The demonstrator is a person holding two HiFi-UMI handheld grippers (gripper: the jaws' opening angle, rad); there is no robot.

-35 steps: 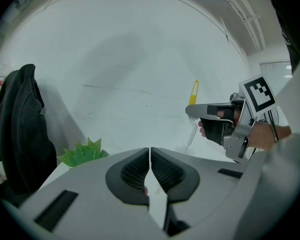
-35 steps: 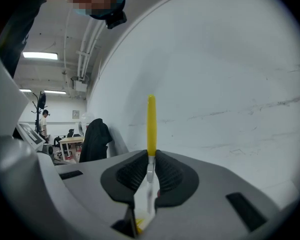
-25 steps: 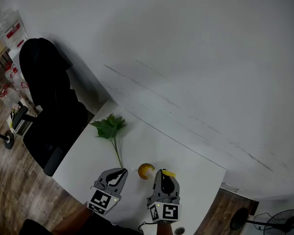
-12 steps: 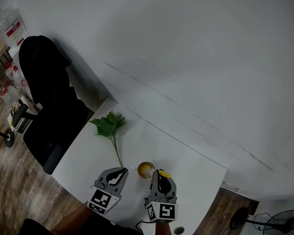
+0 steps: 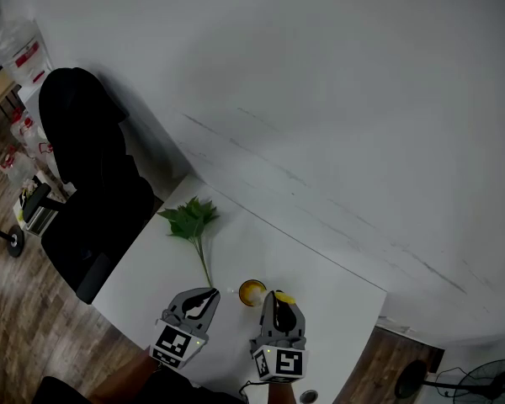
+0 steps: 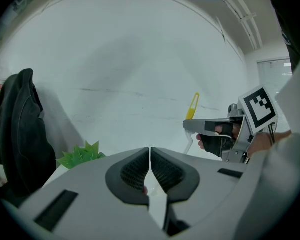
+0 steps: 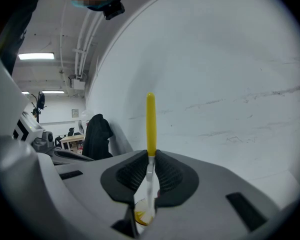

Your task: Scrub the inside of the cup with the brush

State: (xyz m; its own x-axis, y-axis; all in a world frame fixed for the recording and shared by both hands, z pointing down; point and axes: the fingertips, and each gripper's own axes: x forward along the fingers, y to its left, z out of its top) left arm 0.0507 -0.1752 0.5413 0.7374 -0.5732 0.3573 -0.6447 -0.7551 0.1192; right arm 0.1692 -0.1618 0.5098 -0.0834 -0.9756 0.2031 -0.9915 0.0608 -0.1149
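A small yellow cup (image 5: 251, 292) stands on the white table (image 5: 151, 268) between my two grippers. My right gripper (image 5: 279, 303) is just right of the cup and shut on the brush (image 7: 150, 124). The brush's yellow handle sticks up past the jaws. Its clear shaft runs down to the cup (image 7: 143, 215), seen below the jaws. The brush head is hidden. My left gripper (image 5: 204, 296) sits a little left of the cup, shut, with nothing seen between its pads (image 6: 137, 170). From the left gripper view the brush (image 6: 192, 106) and the right gripper (image 6: 222, 131) are in sight.
A green leafy sprig (image 5: 190, 220) lies on the table beyond the left gripper, stem pointing towards me. A black chair with a dark jacket (image 5: 84, 167) stands off the table's left side. A white wall runs behind the table. A floor fan (image 5: 488, 381) stands at the lower right.
My right gripper with the brush has shifted slightly left, closer to the cup. The left gripper has stayed put.
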